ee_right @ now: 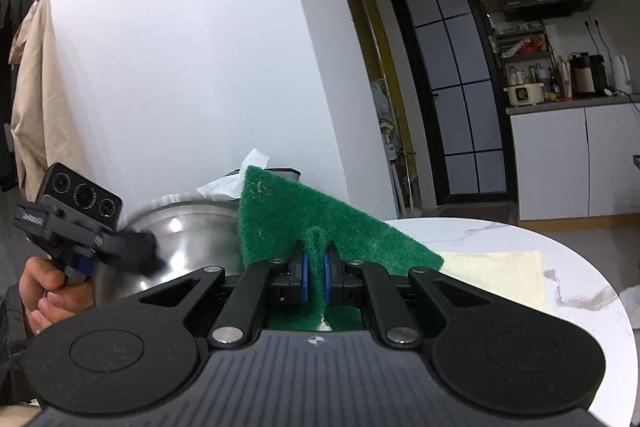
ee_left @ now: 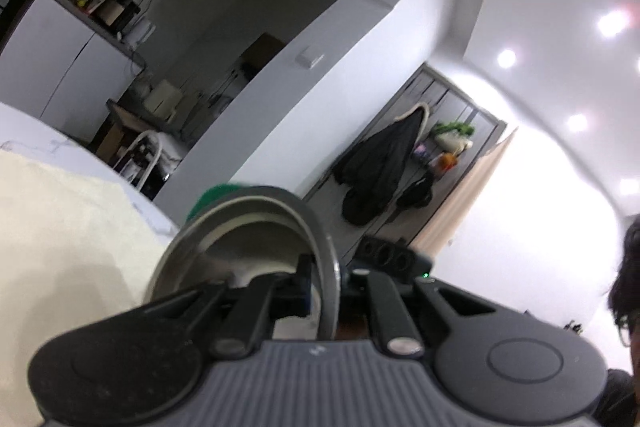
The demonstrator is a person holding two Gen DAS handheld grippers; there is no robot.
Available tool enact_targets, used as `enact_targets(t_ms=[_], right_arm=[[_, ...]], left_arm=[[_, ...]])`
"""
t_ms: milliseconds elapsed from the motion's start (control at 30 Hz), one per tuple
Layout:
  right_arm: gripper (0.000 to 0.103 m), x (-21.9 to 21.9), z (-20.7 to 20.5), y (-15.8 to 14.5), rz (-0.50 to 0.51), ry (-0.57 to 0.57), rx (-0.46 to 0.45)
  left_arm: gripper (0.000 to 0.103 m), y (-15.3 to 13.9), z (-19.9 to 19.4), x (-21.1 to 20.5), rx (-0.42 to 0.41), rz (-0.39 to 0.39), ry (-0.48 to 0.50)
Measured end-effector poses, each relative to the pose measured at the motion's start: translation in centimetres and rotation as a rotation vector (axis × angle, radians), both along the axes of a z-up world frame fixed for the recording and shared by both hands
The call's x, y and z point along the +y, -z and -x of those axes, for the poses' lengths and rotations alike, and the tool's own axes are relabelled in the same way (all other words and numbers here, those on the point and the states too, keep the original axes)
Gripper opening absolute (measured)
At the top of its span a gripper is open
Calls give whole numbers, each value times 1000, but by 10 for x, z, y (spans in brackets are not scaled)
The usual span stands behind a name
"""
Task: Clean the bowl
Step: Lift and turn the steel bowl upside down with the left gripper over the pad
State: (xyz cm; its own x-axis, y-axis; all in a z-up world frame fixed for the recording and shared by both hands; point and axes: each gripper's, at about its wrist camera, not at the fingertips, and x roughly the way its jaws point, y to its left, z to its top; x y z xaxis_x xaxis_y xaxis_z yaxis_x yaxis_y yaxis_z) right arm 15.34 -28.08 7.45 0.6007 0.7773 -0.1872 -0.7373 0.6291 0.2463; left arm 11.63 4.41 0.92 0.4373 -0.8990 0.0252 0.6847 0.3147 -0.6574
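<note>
Right, both claws are busy. Left gripper (ee_left: pixel 324 291) is clamped on the rim of the steel bowl (ee_left: pixel 248 227) — jaws pinched down on the metal edge, bowl tipped up on its side in the left wrist view, its inside facing the camera. From the right wrist cam you see the bowl's shiny outer wall (ee_right: pixel 188 235) at left-centre, w/ the left gripper (ee_right: pixel 144 259) biting its edge and a hand (ee_right: pixel 56 291) wrapped round the handle below.

Right gripper (ee_right: pixel 316 267) is closed tight on the green scouring pad (ee_right: pixel 288 219) — blue pads (ee_right: pixel 305 273) squeezing a fold of it, the rest of the sheet standing up and fanning out to the right. Pad's left edge overlaps the bowl in this view; touching or not, can't tell. A corner of green (ee_left: pixel 212 199) peeks over the bowl's rim in the left cam too.

Behind the bowl, a white tissue (ee_right: pixel 228 183) pokes up. Underneath, the white marble table (ee_right: pixel 520 239) w/ a cream cloth (ee_right: pixel 500 275) lying flat on it, right of the pad.
</note>
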Motion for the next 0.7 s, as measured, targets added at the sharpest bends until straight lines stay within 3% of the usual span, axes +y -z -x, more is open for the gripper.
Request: enact_targets(t_ms=[700], right_arm=[[8, 21, -4, 5, 110, -54, 14]], left_arm=[[10, 1, -16, -17, 14, 253, -1]])
